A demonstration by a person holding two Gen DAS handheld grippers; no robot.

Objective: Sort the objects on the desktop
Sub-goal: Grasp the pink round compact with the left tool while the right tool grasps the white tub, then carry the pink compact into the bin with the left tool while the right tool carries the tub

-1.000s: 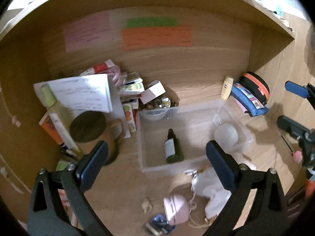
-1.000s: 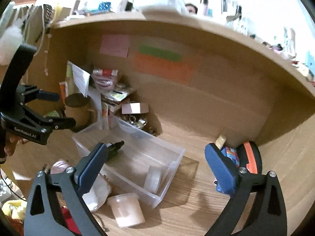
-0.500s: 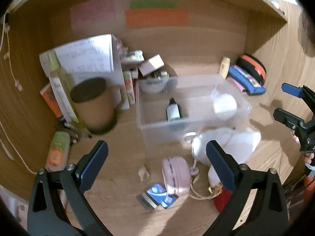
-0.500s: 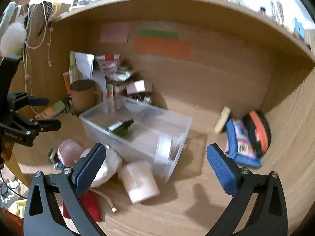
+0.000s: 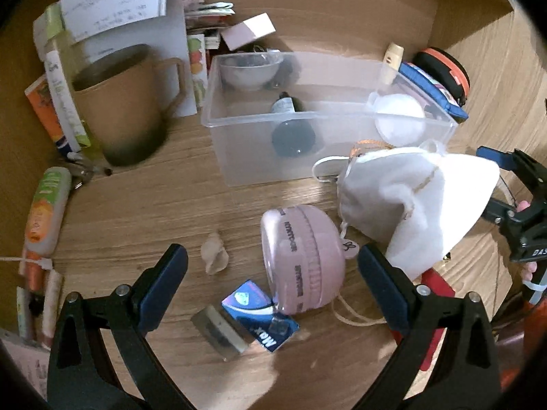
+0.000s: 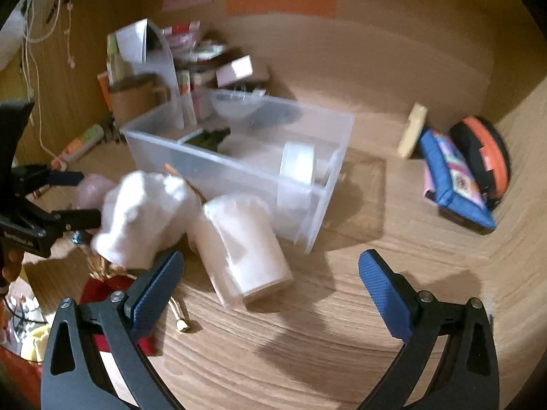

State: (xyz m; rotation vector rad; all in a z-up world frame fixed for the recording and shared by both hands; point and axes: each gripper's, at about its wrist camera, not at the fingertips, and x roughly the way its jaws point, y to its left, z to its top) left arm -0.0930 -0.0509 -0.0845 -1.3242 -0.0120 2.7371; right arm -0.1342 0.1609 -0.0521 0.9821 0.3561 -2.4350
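My left gripper (image 5: 271, 270) wide open, empty, over pink round case (image 5: 301, 259). My right gripper (image 6: 270, 273) wide open, empty, near lying white cup (image 6: 244, 246) beside clear bin (image 6: 239, 171).

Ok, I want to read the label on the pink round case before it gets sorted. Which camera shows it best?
The left wrist view. The pink round case lies on its side in front of the open left gripper, whole, with the lettering on its rim visible. In the right wrist view only a blurred sliver shows behind the white cloth bag.
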